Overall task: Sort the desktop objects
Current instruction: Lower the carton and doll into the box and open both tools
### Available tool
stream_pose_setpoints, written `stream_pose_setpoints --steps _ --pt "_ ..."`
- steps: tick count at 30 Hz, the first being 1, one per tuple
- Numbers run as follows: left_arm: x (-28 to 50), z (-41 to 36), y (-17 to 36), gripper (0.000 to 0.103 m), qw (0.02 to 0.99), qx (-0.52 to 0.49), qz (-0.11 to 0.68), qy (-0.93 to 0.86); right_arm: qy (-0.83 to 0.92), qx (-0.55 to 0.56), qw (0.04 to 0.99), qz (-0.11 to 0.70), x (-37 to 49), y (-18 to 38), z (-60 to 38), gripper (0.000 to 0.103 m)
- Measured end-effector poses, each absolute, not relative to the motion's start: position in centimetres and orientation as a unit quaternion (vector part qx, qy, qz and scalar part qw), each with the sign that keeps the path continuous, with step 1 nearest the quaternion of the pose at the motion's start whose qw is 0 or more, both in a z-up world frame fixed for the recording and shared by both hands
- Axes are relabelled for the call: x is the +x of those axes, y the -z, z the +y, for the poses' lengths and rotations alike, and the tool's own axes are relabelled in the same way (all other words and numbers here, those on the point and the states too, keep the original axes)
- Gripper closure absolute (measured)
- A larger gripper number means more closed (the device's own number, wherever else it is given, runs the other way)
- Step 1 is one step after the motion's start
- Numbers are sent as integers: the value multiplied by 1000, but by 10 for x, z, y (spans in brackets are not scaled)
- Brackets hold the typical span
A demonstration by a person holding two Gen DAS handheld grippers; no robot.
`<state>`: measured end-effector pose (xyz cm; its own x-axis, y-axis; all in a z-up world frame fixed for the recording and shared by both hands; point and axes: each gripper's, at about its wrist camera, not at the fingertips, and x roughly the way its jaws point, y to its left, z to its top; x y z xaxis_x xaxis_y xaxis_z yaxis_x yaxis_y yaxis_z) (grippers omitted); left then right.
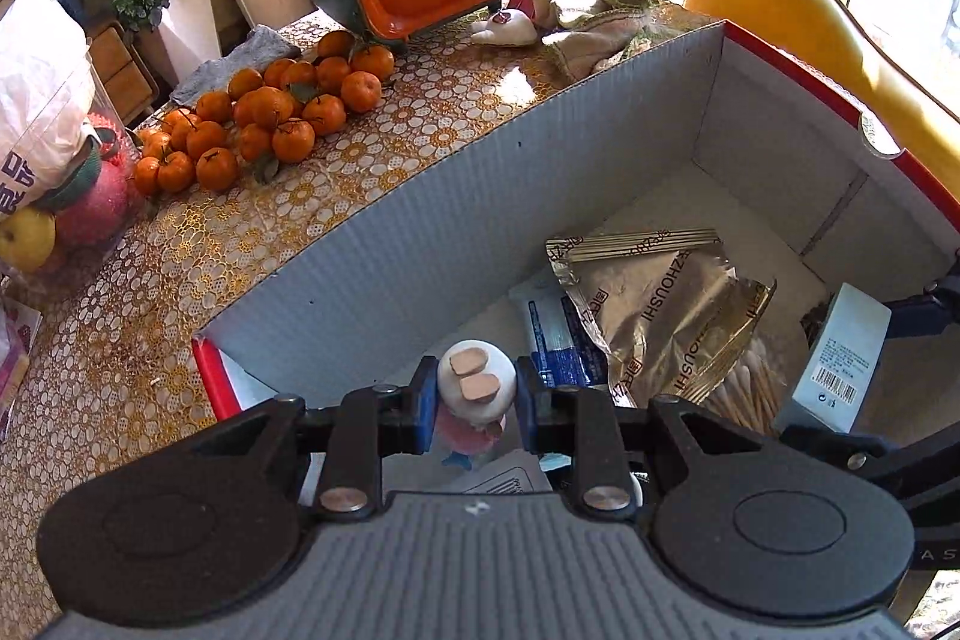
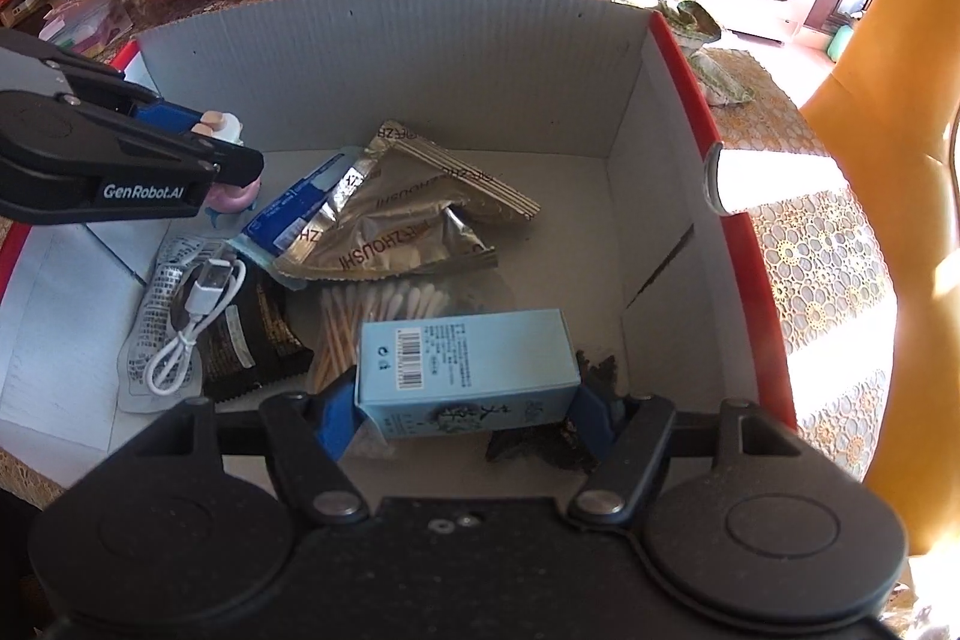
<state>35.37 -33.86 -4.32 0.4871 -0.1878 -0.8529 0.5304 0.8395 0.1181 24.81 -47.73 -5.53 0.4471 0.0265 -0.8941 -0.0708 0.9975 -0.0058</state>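
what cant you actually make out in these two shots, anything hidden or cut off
- Small figurine, left wrist view: its lower half is hidden behind the left gripper.
- Dark crumpled thing, right wrist view: mostly covered by the light blue carton and the right gripper; what it is cannot be told.
- Cotton swabs, right wrist view: partly under the gold foil pouch and the carton.

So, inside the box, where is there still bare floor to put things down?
Bare floor lies along the far wall of the box, behind the gold pouch, and in the right corner by the red edge. The near left, with the white cable and cotton swabs, is crowded.
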Motion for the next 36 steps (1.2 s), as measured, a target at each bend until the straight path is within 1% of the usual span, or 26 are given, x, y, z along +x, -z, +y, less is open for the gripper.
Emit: stream_pose_setpoints --steps 4,8,11,12,14,16,17,19,21,36 --pt "354 -342 43 78 839 188 462 219 -30 -18 851 524 248 57 -477 33" --pt "356 -338 42 78 841 167 468 216 -32 -11 851 524 249 57 -478 31" --pt "356 -335 42 77 841 153 471 217 -30 -8 851 523 249 57 -478 31" --pt "356 -334 41 76 841 148 473 217 -30 -9 852 523 249 57 -478 30" --pt "357 -331 42 70 840 135 479 218 -31 -9 851 524 248 57 -478 30" --pt "353 -331 40 59 839 135 474 229 -30 -6 852 523 247 57 -478 31" --pt "350 -333 39 57 839 139 472 231 -29 -4 852 523 246 57 -479 31" --pt "345 -335 37 45 842 144 464 235 -28 -1 853 521 245 56 -479 31" --pt "341 -336 33 39 846 142 457 233 -26 -1 855 517 243 53 -479 30" --pt "313 -311 -2 39 857 101 451 230 -21 -4 869 495 220 17 -473 30"
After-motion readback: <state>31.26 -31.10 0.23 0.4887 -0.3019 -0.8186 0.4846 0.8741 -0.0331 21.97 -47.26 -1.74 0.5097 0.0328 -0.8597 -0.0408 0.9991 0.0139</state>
